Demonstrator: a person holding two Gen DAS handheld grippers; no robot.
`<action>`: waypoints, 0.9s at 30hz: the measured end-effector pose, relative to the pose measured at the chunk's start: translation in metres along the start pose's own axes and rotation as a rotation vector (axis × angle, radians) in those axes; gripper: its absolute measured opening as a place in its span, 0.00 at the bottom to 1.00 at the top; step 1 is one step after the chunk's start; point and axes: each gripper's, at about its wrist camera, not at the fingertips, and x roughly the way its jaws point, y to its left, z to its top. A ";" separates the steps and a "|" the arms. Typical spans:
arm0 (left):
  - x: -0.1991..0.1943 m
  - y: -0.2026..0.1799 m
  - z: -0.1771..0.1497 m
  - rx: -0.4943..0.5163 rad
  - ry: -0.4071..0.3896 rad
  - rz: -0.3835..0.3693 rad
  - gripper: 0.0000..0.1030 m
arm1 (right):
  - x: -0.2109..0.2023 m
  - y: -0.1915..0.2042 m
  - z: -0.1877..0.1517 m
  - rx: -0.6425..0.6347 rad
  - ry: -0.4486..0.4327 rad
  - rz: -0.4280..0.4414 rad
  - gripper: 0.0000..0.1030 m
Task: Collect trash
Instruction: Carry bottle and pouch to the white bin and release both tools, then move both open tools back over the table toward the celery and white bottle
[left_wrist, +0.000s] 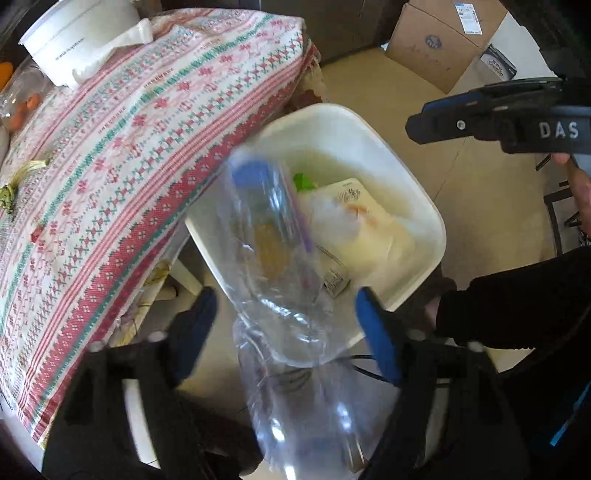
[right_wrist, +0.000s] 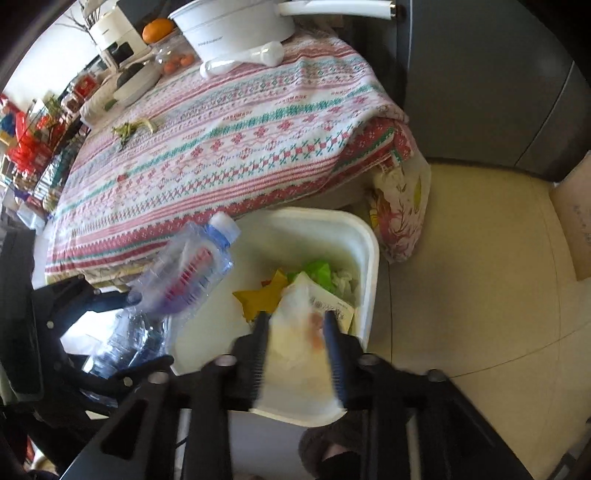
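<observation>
The left gripper (left_wrist: 284, 321) points steeply down over the white trash bin (left_wrist: 424, 206), which stands on the floor (right_wrist: 480, 258) against the edge of the bench. Its jaws stand wide, released. A clear plastic bottle (left_wrist: 273, 266) with a blue cap lies between them, blurred; the pads appear not to press on it, though the blur leaves this uncertain. In the right wrist view the same bottle (right_wrist: 184, 273) sits tilted over the bin's near-left rim (right_wrist: 373, 251).

The right gripper (right_wrist: 295, 347) is also aimed down into the bin. Its jaws are partly parted, released, with a pale plastic wrapper (right_wrist: 295, 332) seen between the fingers; contact cannot be confirmed.

The bin already holds green (right_wrist: 317, 269) and yellow scraps (right_wrist: 262, 295) and a printed packet (left_wrist: 351, 195).

The bench carries a patterned tablecloth (right_wrist: 221, 147), a white pot (right_wrist: 229, 26) and a vegetable stalk (right_wrist: 133, 129).
</observation>
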 end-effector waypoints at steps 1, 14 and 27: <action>-0.003 0.000 0.000 0.001 -0.011 0.005 0.82 | -0.002 0.000 0.001 0.004 -0.006 0.004 0.40; -0.022 0.017 -0.003 -0.026 -0.062 0.004 0.85 | -0.017 0.000 0.012 0.016 -0.052 0.007 0.47; -0.060 0.073 0.006 -0.160 -0.161 0.047 0.85 | -0.043 0.027 0.035 -0.020 -0.147 0.000 0.61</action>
